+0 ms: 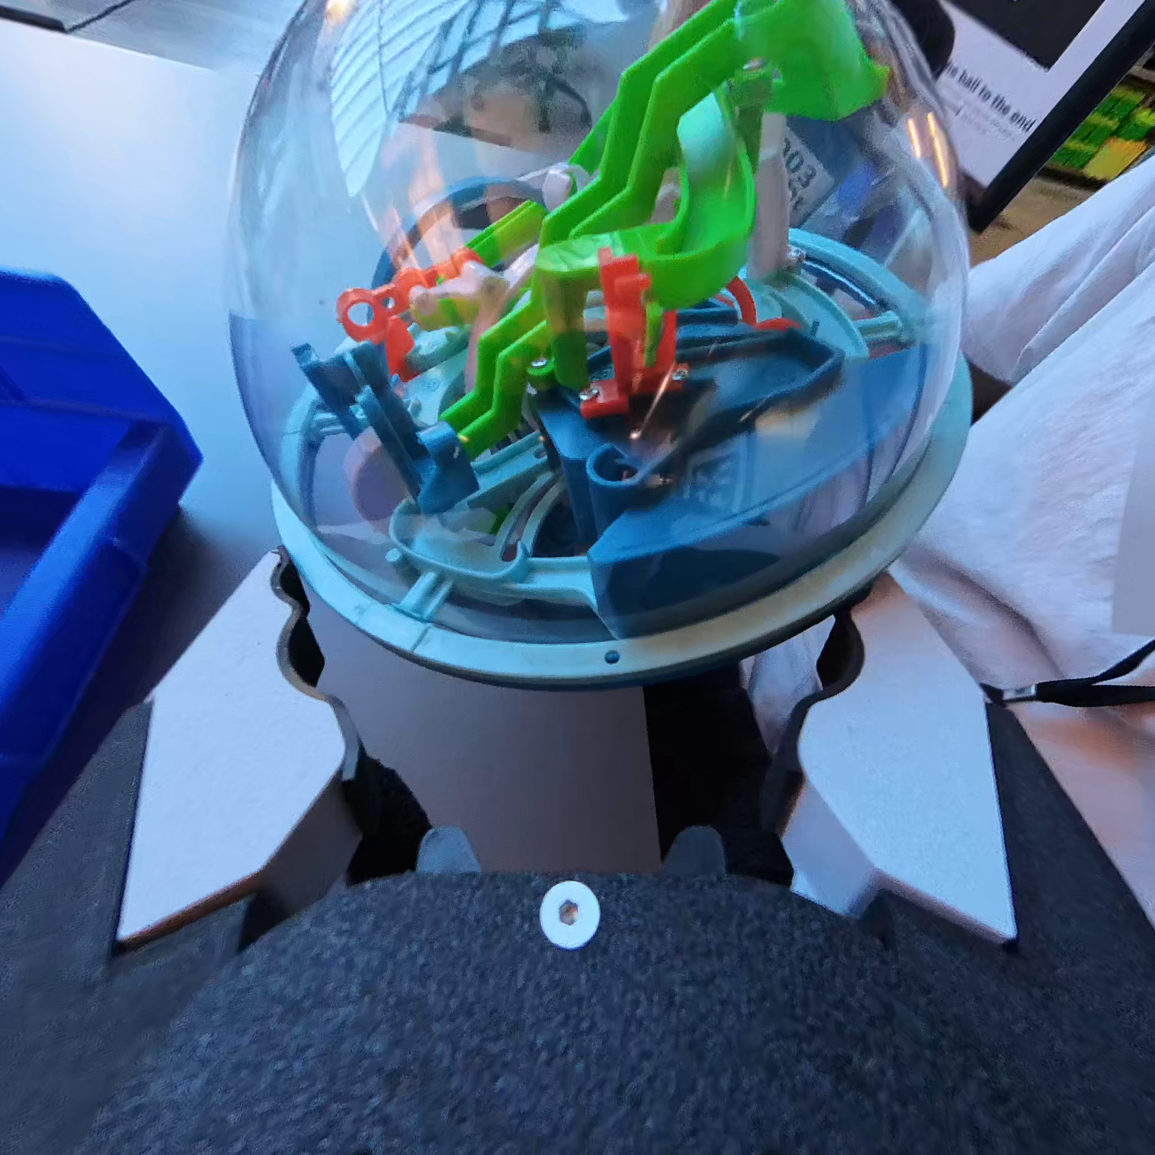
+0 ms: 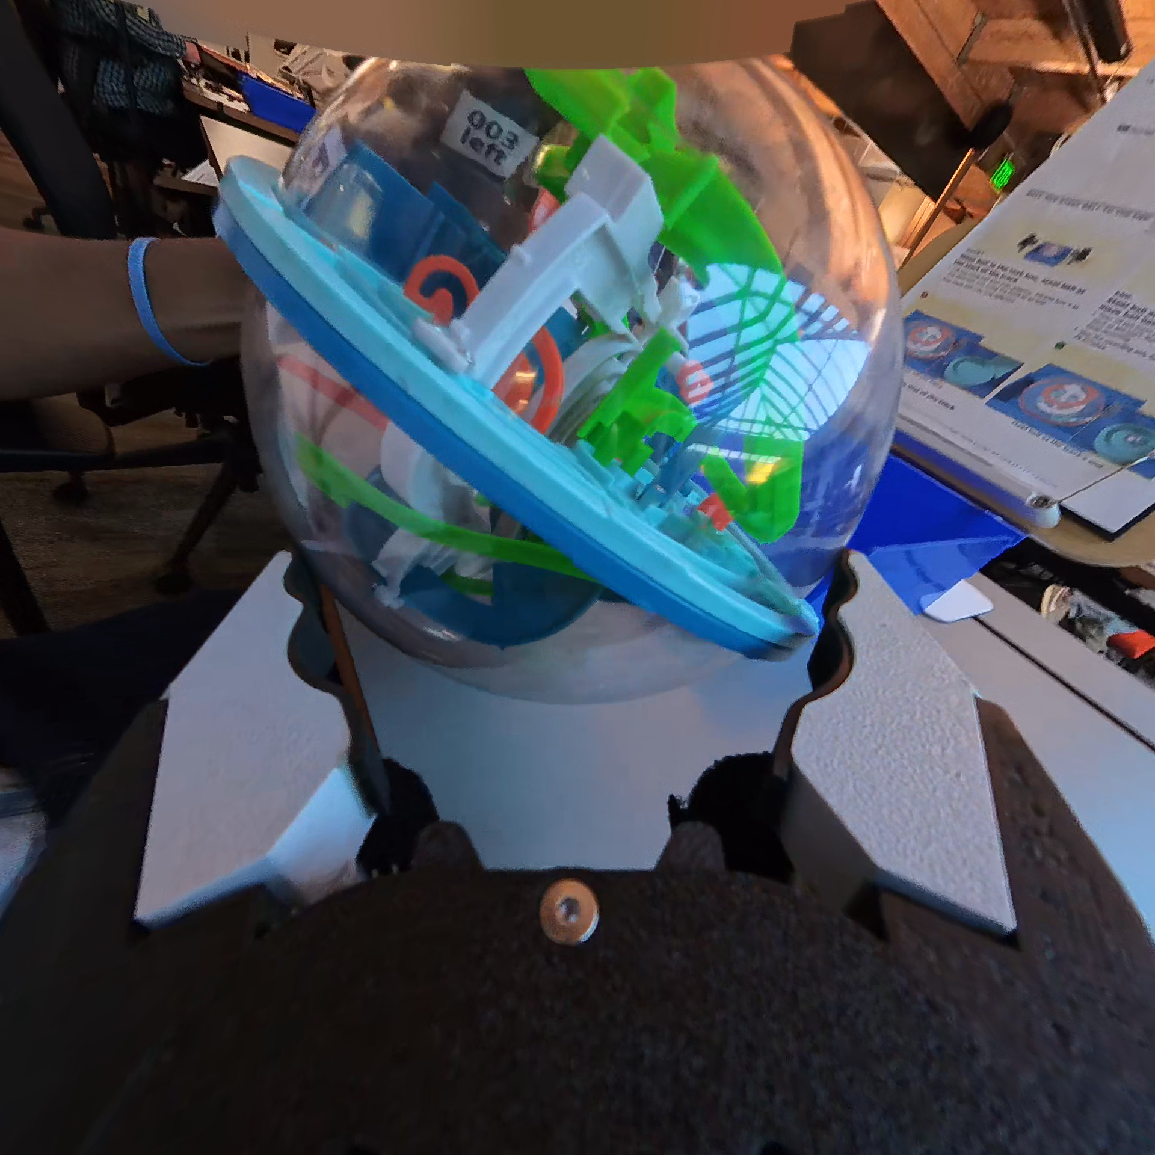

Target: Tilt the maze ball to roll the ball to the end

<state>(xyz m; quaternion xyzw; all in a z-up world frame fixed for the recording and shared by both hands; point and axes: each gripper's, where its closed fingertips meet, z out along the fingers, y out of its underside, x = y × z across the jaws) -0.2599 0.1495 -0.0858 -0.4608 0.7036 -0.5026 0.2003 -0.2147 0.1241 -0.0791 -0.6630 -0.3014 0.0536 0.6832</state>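
- Blue bin [image 1: 75, 500]: on table, left of the work; not touched.
- Left gripper [image 1: 562, 615]: fingers spread wide, tips pressed to both sides of the maze ball [image 1: 594, 350] at its pale equator ring; ball off table, so ea. gripper likely shares the load.
- Right gripper [image 2: 565, 625]: fingers likewise wide, clamped on the sphere's lower half; ring steeply tilted, prob. to drive the ball along the track.
- Small ball: cannot locate.
- Instruction sheet [image 2: 1031, 350]: propped at right.

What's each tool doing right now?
Left tool: shut on the maze ball, fingers wide at its rim.
Right tool: shut on the maze ball.
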